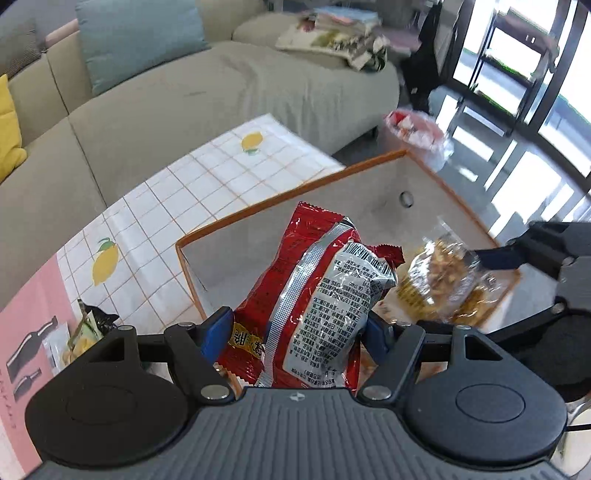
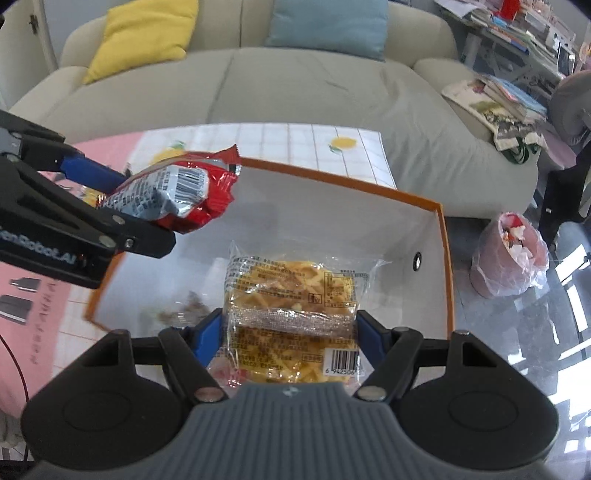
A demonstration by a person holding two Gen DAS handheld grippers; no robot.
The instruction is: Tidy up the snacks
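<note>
Sofa fills the far ground ahead of both claws, yellow cushion and blue cushion on it; desk under a lemon-print cloth lies ahead and below; orange-rimmed box sits on the desk directly beneath and in front of both claws, its pale inner wall bare on the far side.

Left claw clamped on the red snack packet, blue fingers pressing either side; packet held upright over the near-left part of the box, above its rim, not yet inside.

Right claw clamped on the clear waffle packet, held flat over the open box, just forward of the fingers; whether it touches the floor of the box, cannot tell.

Low in the box, just left of the right claw, a small dark blurred item, too smeared to name; maybe a snack already placed. Left of the left claw, outside the box, a small green-and-black packet lies on the desk; at least that one looks left to gather.

Judgement: mid-task; two packets in hand poised for release into the box, little inside so far; pink-bagged bin on the floor well right of the right claw, not involved.
</note>
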